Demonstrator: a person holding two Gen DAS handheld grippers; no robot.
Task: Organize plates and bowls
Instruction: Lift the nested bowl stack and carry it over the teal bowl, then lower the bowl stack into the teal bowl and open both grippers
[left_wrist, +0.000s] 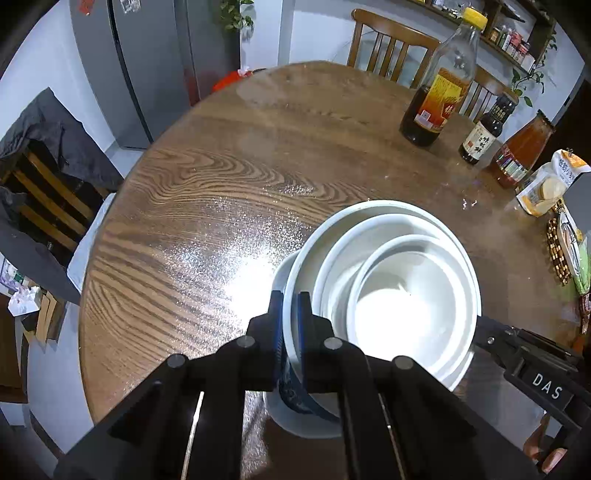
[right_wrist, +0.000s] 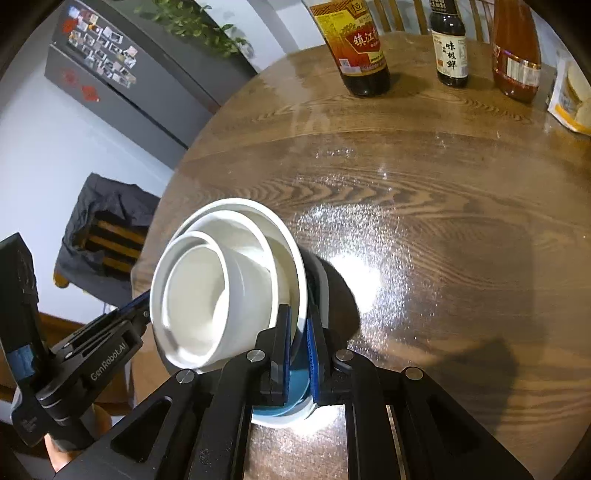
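Three white bowls sit nested in a stack over the round wooden table. The outermost bowl is white inside and blue-patterned outside. My left gripper is shut on its left rim. In the right wrist view my right gripper is shut on the opposite rim of the same stack. Each gripper shows in the other's view: the right gripper and the left gripper. Under the bowl something white and teal shows; I cannot tell what it is.
At the table's far right stand a tall yellow-capped bottle, a small dark sauce bottle, an orange bottle and a snack bag. Wooden chairs ring the table. A grey fridge stands behind.
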